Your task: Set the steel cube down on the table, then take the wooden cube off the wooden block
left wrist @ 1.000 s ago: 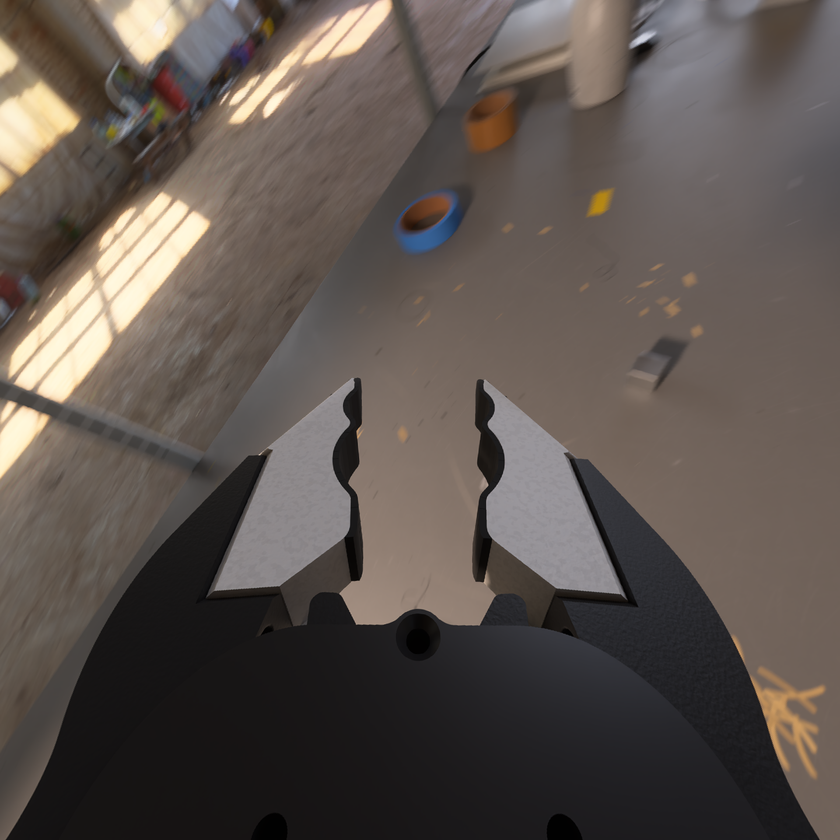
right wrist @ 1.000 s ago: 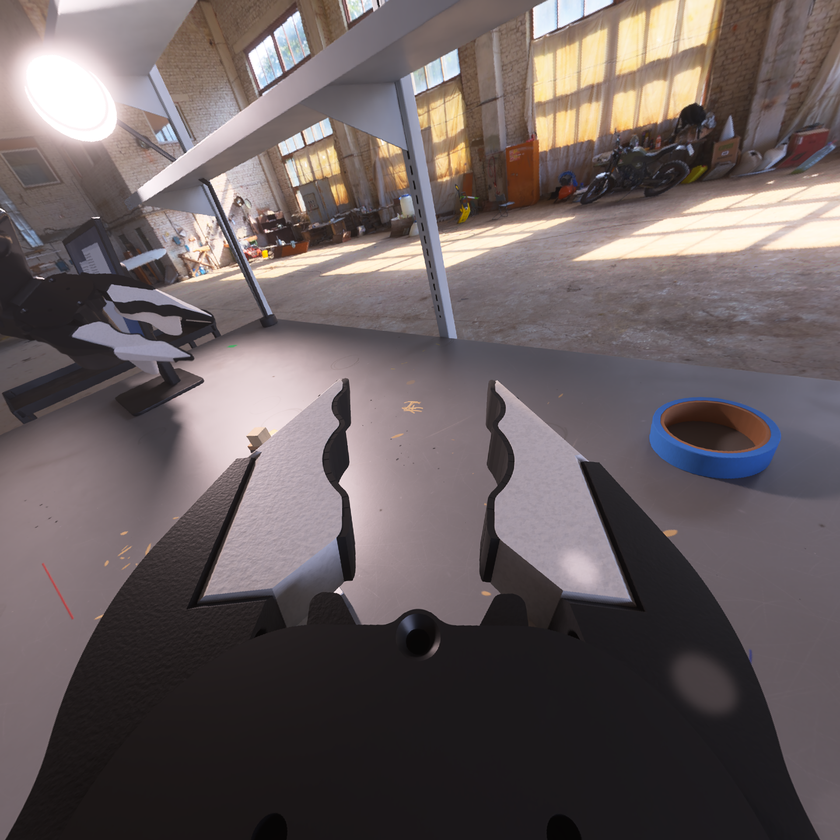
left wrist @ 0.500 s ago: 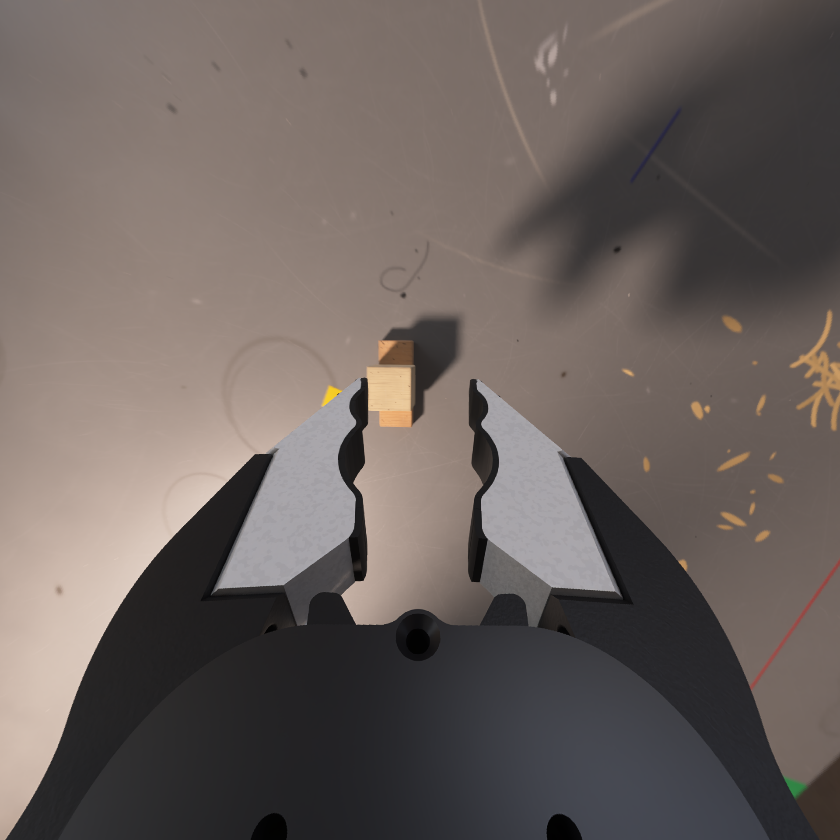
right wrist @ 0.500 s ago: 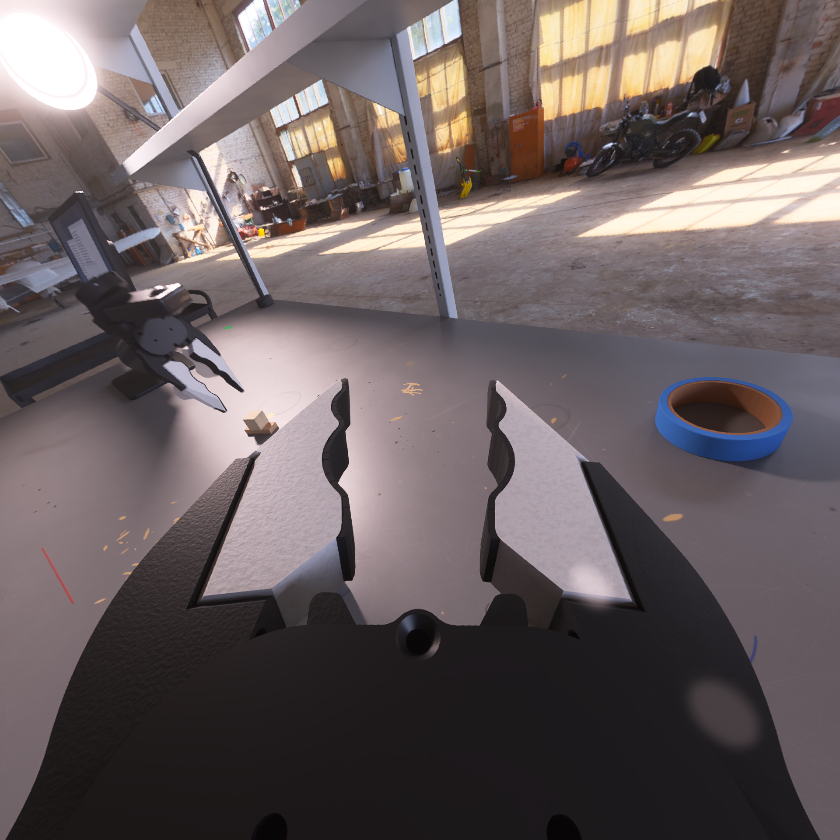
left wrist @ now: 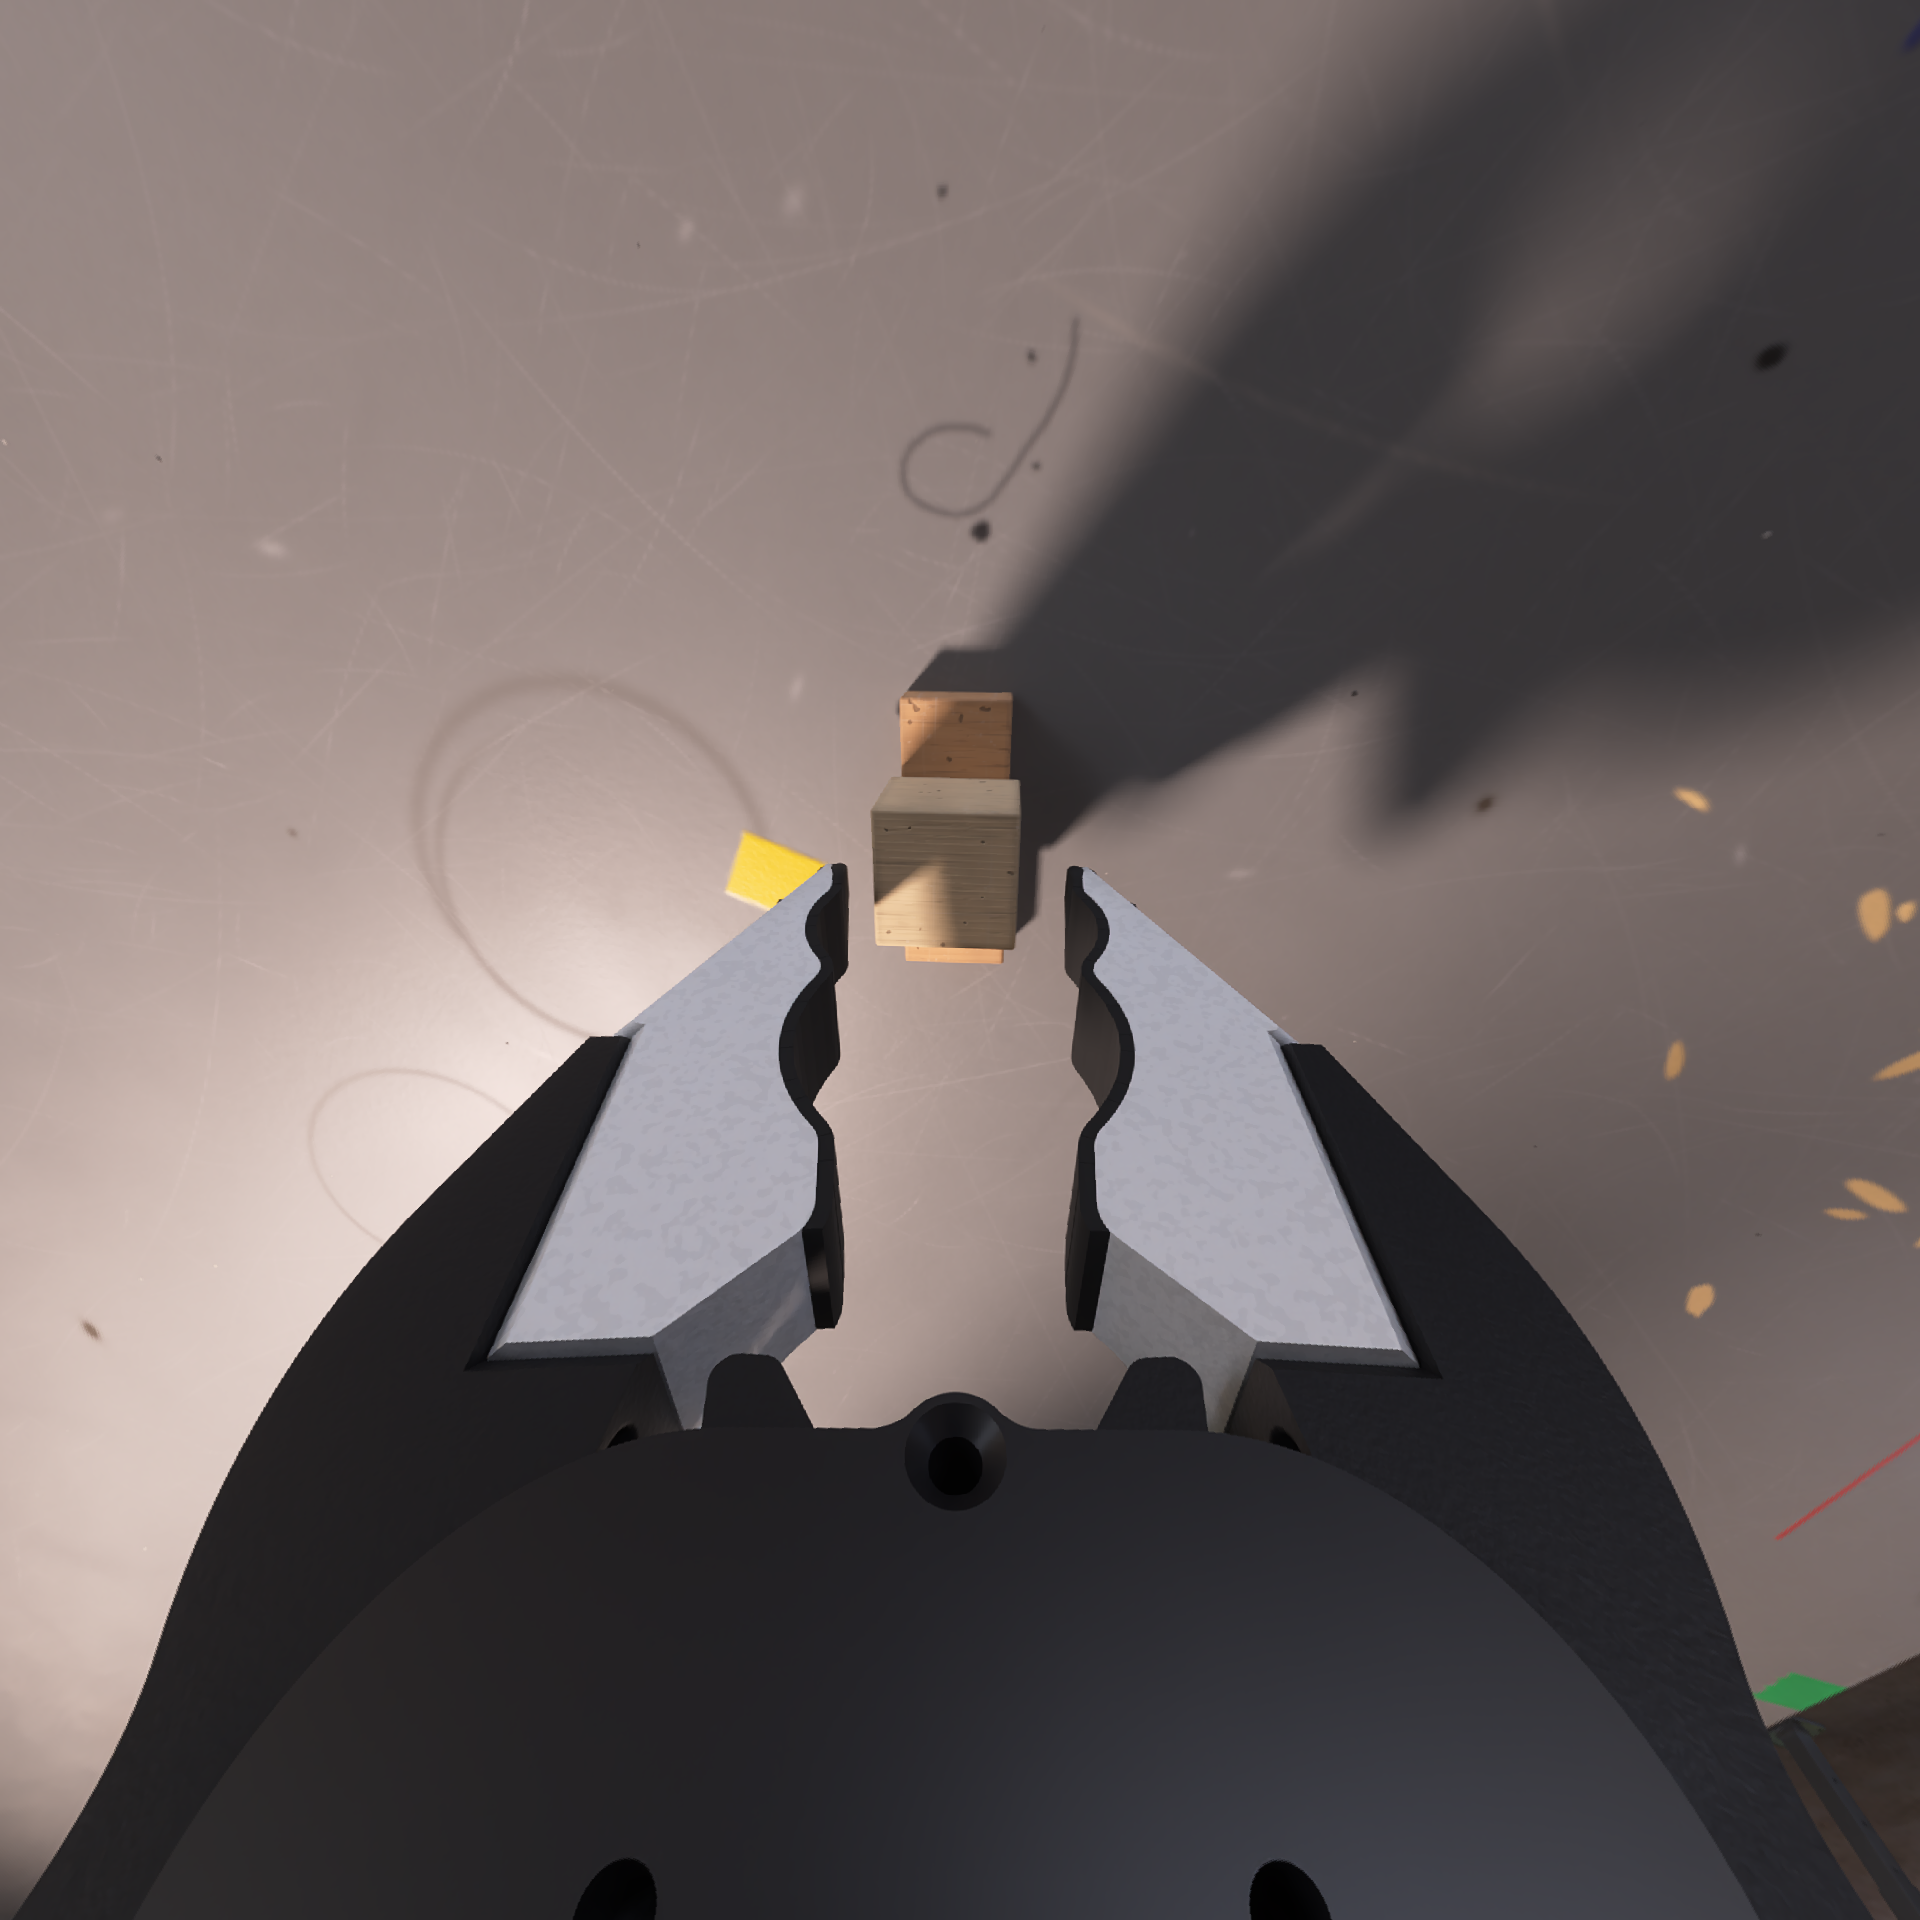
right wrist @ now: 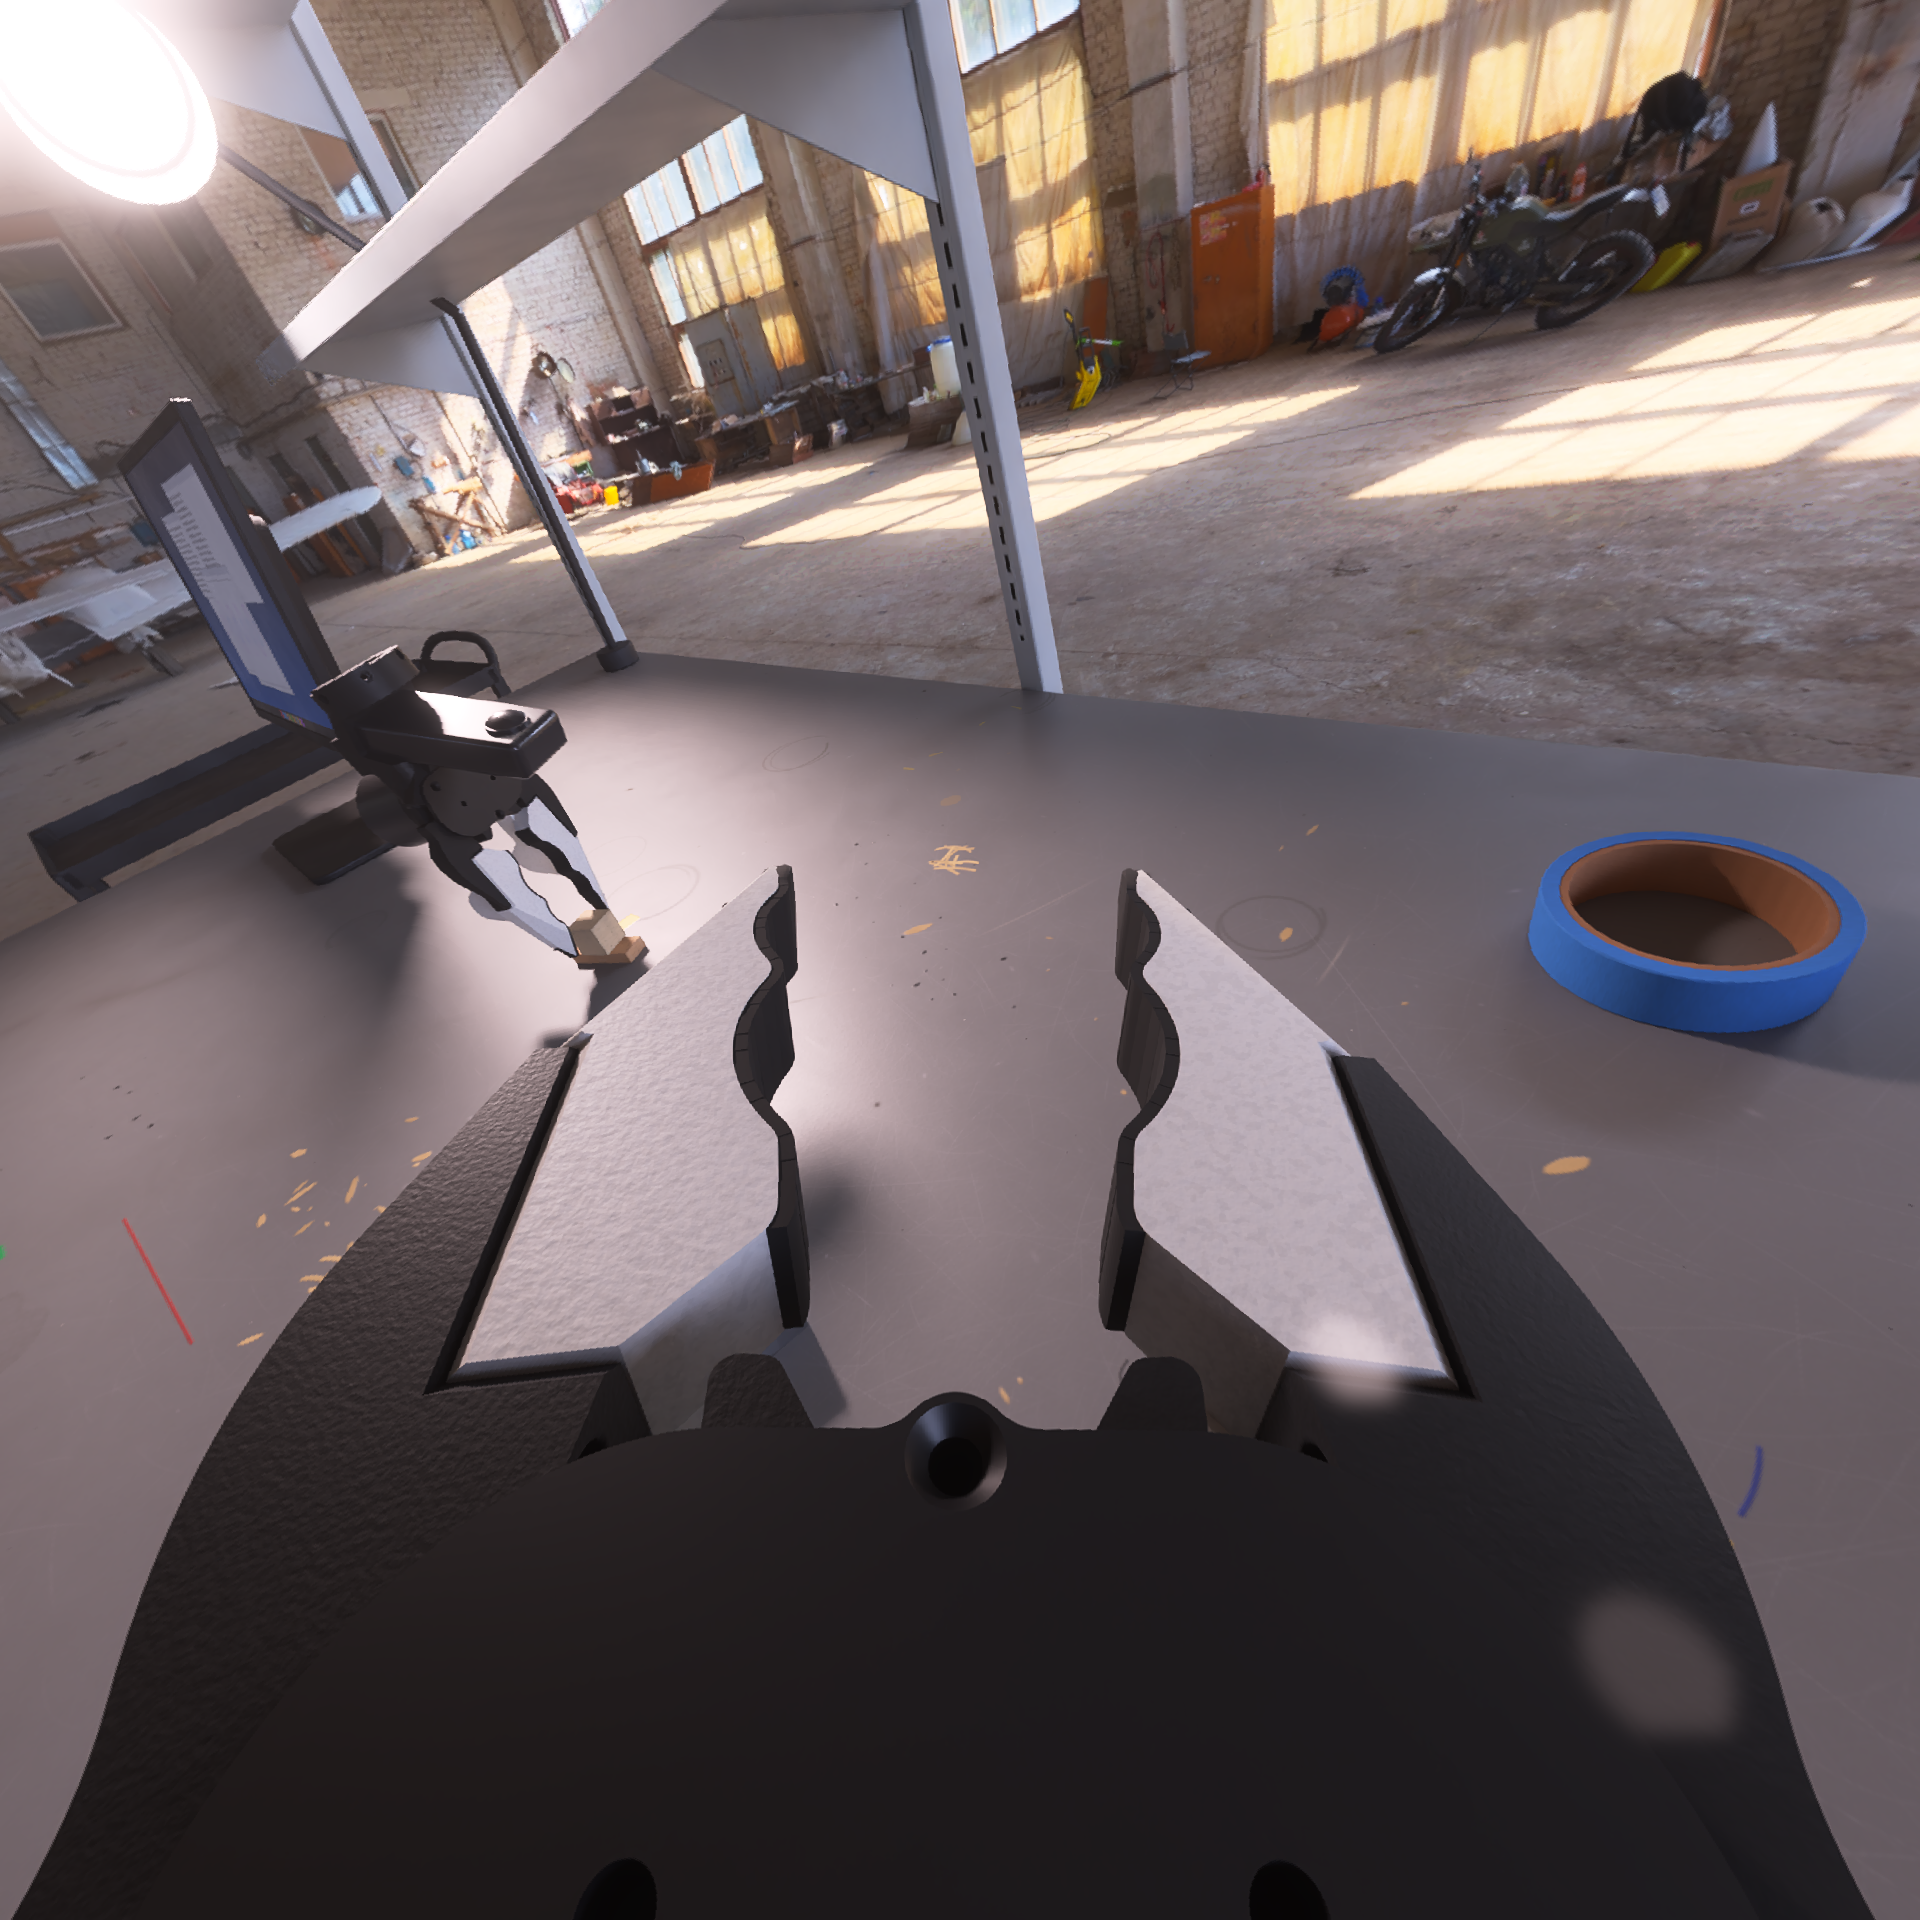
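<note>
The left gripper point(left wrist: 954, 881), fingers spread and empty, should descend until the wooden cube point(left wrist: 943, 878) sits between them, pinch, then lift straight off the wooden block point(left wrist: 956, 734).

My left gripper point(left wrist: 954, 883) pointed steeply downward with its two grey fingers point(left wrist: 717, 1091) spread apart and nothing between them, while my right gripper point(right wrist: 956, 883) was angled lower and more level, its jaws likewise parted and empty.
</note>
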Action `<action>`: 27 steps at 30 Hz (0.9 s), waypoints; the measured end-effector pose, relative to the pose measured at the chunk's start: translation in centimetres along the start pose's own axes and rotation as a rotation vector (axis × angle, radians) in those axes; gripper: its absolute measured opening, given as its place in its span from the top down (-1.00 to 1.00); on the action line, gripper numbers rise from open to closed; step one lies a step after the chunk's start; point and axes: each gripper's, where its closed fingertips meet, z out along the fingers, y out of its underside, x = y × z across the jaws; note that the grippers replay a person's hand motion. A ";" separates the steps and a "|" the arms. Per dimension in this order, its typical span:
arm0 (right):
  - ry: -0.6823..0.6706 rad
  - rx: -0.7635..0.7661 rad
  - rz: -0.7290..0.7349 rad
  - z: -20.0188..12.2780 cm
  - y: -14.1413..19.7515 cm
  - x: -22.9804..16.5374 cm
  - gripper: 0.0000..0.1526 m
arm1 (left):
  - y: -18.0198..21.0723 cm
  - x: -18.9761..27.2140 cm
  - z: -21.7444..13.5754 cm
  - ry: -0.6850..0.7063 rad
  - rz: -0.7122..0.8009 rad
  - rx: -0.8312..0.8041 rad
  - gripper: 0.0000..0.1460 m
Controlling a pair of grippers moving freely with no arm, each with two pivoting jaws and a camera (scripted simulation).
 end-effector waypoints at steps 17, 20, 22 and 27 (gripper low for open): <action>0.001 -0.005 0.006 -0.1 0.2 0.2 0.19 | 0.1 0.2 0.2 0.091 -0.123 -0.017 0.63; 0.003 -0.008 0.007 -0.1 0.3 0.3 0.19 | 0.2 0.2 0.2 0.083 -0.094 -0.027 0.63; 0.001 -0.011 0.009 0.0 0.4 0.3 0.18 | 0.2 0.2 0.2 0.072 -0.078 -0.030 0.63; 0.001 -0.027 0.011 0.1 0.7 0.4 0.18 | -0.6 0.2 -0.6 0.055 -0.061 0.023 0.63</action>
